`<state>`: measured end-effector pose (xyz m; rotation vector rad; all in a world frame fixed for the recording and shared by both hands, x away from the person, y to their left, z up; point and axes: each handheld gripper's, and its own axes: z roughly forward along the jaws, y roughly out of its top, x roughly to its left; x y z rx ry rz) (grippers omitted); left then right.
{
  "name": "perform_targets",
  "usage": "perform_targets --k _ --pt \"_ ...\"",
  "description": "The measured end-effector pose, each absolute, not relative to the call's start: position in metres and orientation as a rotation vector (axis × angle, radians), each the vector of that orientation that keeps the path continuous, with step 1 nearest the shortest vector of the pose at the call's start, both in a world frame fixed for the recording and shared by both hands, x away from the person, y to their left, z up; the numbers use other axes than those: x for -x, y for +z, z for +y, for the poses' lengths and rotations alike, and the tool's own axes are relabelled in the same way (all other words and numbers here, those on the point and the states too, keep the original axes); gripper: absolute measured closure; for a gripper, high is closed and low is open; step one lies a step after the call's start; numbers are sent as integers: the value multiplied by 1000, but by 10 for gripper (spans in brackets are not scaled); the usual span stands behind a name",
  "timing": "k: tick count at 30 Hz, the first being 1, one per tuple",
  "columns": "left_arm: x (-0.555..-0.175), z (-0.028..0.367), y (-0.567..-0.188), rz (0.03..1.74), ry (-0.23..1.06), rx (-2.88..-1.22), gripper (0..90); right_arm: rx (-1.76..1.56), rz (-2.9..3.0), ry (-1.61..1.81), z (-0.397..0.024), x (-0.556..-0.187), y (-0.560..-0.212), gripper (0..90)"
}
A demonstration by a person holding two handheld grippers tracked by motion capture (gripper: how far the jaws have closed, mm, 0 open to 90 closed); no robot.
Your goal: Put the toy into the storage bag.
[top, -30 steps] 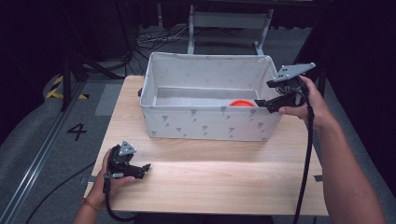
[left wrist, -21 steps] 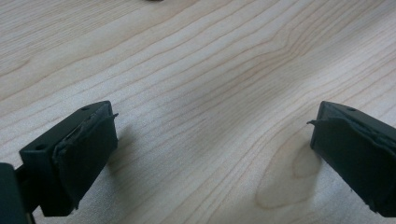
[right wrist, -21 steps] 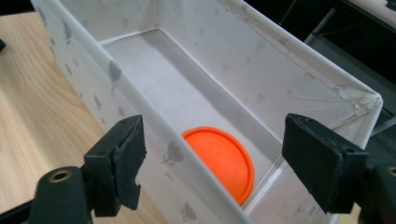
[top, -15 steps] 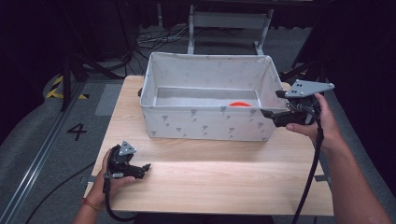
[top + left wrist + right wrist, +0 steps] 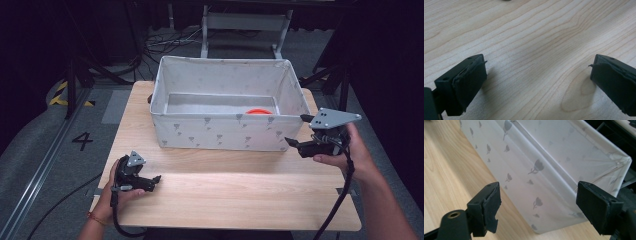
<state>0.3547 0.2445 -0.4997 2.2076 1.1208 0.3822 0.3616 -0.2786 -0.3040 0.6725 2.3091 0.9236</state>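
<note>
Bin = landmark: white fabric storage bin w/ grey flower print [image 5: 225, 131], mid-desk on the pale wooden desk [image 5: 235, 192].

Orange round object [image 5: 258, 111] lies flat on bin floor, near the bin's right end, close under its front wall. Mostly hidden by the wall; can't tell if lid or disc. Nothing touching it.

Right gripper [image 5: 296, 145]: a sec ago we had it up at the bin's right rim, jaws over the edge above the orange thing. Now it's come out and down, sits outside the bin's front right corner, low over the desk, pointing at the bin. Jaws wide apart, nothing between them; in right gripper view the bin's outer corner [image 5: 541, 195] shows in the gap, pads clear of the fabric.

Left gripper [image 5: 150, 181]: in front of bin's left end, well apart from it, same spot in all three high views. Jaws open, empty, bare wood under them [image 5: 536, 50].

Our read: orange object looks dropped off in the bin, right hand retreating w/ empty jaws. Placement prob. done. Next either a new pick or a grab on the bin itself, can't say which.
</note>
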Motion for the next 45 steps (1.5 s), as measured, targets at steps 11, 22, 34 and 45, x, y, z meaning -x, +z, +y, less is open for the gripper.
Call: perform_targets --k 11,22,34,45 --pt "-355 244 -500 1121 384 -2206 9 -715 2298 839 -291 -351 -337 202" --pt "-355 244 -500 1121 382 -2207 9 -749 2324 779 -299 -345 -367 201" --pt "-355 244 -500 1121 382 -2207 9 -801 2360 711 -311 -347 -402 194" --pt "-356 245 -500 1113 381 -2215 6 -866 2382 683 -328 -346 -430 189"
